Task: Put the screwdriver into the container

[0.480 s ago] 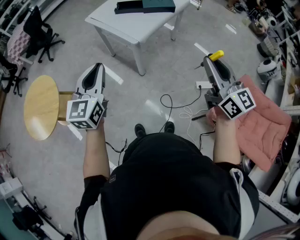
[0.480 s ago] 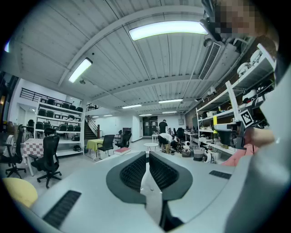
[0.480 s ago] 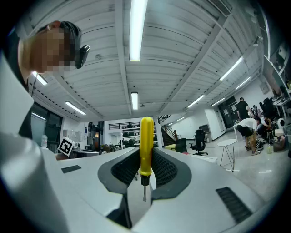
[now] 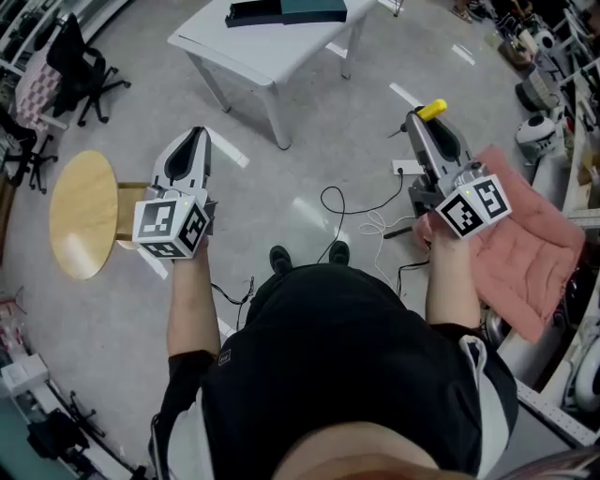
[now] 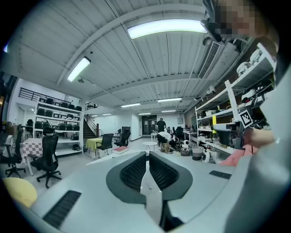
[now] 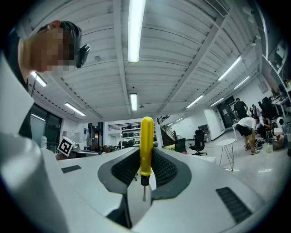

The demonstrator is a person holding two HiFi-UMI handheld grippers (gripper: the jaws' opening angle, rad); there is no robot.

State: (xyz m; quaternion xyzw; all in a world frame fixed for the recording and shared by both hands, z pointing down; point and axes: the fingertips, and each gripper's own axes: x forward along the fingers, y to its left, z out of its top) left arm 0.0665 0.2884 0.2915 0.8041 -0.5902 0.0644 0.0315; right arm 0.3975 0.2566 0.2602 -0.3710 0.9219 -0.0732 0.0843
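Two grippers are held out in front of the person, both over bare floor.

Far left in the head view: round wooden stool top [image 4: 82,214], with a black office chair [image 4: 80,54] beyond it.

Left gripper [image 4: 194,133]: the marker cube faces the head camera and the jaws point away from the body. In its own view the ribbed pads sit together with nothing between them, so it is closed and empty.

Top centre: white table [image 4: 267,58] with dark flat boxes [image 4: 286,11] on it, well apart from both grippers. Can't tell whether either box is the container.

Centre floor: black cable [image 4: 361,208] looping just ahead of the person's shoes.

Right gripper [image 4: 419,118]: clamped on the screwdriver [image 6: 146,148]. The pads pinch the lower part of the yellow handle. The handle stands upright and sticks out past the jaw tips. The short metal tip points back toward the gripper body. In the head view only the yellow handle end shows at the jaw tips.

Right edge: pink cloth [image 4: 530,258] lying under and beside the right hand, with shelving clutter beyond it.
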